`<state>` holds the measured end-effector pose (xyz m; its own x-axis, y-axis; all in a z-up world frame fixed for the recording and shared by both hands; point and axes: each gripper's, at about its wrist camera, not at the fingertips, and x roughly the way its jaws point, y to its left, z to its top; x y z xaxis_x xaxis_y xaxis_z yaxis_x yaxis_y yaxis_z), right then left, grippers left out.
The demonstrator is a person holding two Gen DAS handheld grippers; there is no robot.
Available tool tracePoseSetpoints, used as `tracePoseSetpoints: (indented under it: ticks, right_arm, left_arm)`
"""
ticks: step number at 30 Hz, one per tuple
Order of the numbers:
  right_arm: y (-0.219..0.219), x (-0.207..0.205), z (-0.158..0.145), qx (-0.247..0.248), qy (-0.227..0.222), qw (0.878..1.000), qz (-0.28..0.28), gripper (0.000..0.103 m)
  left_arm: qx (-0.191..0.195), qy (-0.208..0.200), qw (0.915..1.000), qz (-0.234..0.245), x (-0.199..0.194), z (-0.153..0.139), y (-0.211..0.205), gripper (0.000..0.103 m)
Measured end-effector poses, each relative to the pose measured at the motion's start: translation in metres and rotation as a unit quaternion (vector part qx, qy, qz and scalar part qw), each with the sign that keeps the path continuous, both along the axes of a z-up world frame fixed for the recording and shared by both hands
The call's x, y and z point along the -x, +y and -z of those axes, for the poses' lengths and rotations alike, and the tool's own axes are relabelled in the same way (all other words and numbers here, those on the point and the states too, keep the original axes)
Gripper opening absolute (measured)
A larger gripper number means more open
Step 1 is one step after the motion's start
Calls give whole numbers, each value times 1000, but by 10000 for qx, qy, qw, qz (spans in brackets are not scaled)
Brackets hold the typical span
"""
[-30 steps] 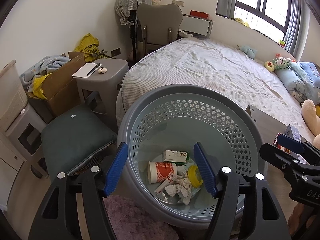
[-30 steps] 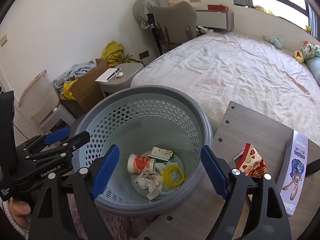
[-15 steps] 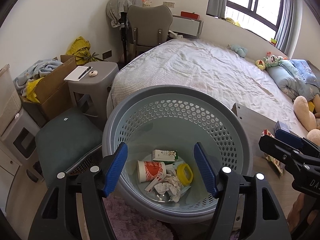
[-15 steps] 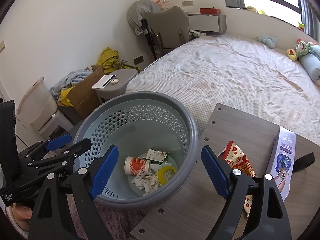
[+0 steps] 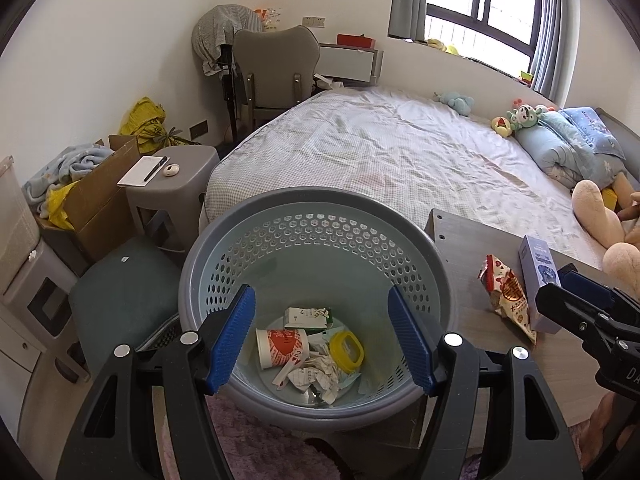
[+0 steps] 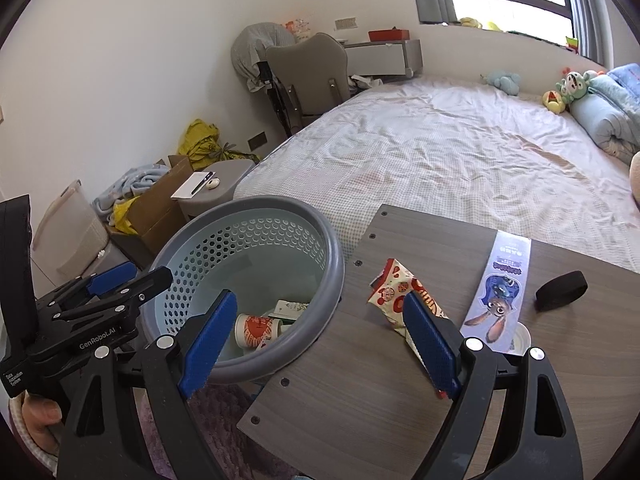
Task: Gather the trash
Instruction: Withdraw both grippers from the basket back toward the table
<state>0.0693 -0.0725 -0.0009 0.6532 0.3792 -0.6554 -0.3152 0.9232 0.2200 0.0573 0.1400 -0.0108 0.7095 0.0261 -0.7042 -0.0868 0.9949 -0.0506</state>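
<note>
A grey perforated waste basket (image 5: pixel 224 248) (image 6: pixel 320 240) stands beside a low wooden table (image 6: pixel 360 392). In it lie a red-and-white paper cup (image 5: pixel 282 347), a small carton (image 5: pixel 308 317), a yellow lid (image 5: pixel 346 351) and crumpled paper (image 5: pixel 316 376). A red-and-white snack wrapper (image 6: pixel 394 292) (image 5: pixel 506 296) and a long blue-and-white box (image 6: pixel 500 292) lie on the table. My left gripper (image 5: pixel 322 338) is open and empty above the basket. My right gripper (image 6: pixel 320 340) is open and empty over the table's left edge, its right finger next to the wrapper.
A black strap (image 6: pixel 560 290) and a white lid (image 6: pixel 520 338) lie on the table. A bed (image 5: pixel 400 152) lies behind, with plush toys (image 5: pixel 524 116). A grey stool (image 5: pixel 172 184), a cardboard box (image 5: pixel 100 196), a dark cushion (image 5: pixel 120 300) and a chair (image 5: pixel 276 72) stand at the left.
Both grippers have drawn back and swung right. The right one has moved from over the basket to the table, so the wrapper and box now sit closer. Both stay open.
</note>
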Motion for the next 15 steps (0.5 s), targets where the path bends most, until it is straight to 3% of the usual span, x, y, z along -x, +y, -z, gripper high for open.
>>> tracePoseSetpoints:
  ticks: [15]
  right_arm:
    - [-80, 37, 15, -35, 142, 9978, 645, 83]
  left_arm:
    - [74, 34, 9986, 527, 11, 2, -68, 66]
